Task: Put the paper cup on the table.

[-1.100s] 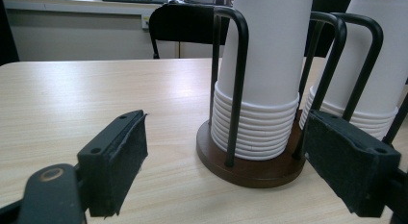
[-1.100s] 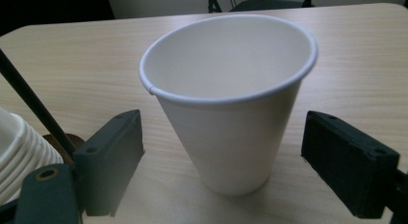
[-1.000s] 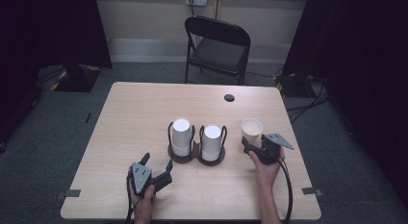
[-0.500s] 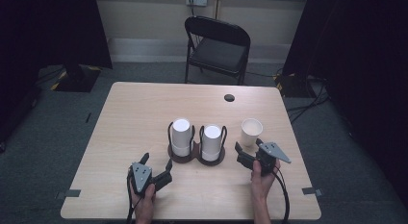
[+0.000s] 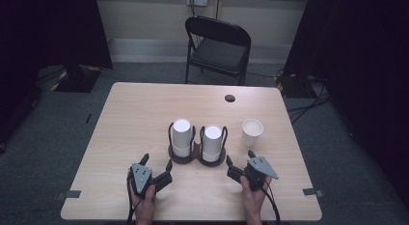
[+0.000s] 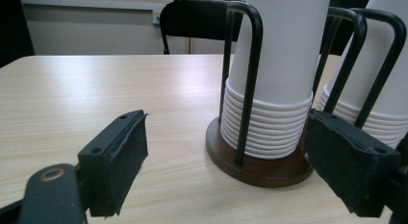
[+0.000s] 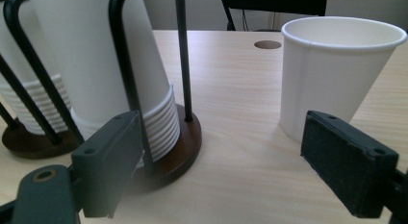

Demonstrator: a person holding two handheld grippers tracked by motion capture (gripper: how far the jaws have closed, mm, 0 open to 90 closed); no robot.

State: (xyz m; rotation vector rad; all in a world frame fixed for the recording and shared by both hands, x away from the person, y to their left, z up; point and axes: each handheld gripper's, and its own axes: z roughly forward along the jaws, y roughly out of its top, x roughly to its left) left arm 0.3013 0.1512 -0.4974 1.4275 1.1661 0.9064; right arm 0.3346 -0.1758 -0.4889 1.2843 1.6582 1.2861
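Two stacks of upside-down white paper cups (image 5: 182,136) (image 5: 212,142) stand in a dark cup holder (image 5: 195,158) with black wire loops at the table's middle. A single white cup (image 5: 252,132) stands upright to their right, mouth up. My left gripper (image 5: 156,163) rests open near the front edge, left of the holder; its own view shows the left stack (image 6: 279,75) between and beyond the jaws. My right gripper (image 5: 239,160) is open in front of the single cup (image 7: 337,75), apart from it, with the right stack (image 7: 110,75) at its left.
The wooden table (image 5: 135,114) has a round cable hole (image 5: 230,98) at the back right. A black folding chair (image 5: 218,44) stands behind the table. Tape marks (image 5: 312,191) sit near the front corners. Cables trail from both grippers toward the front edge.
My right gripper let go of the single cup and drew back toward the front edge; the cup stays standing to the holder's right. The left gripper has not moved.
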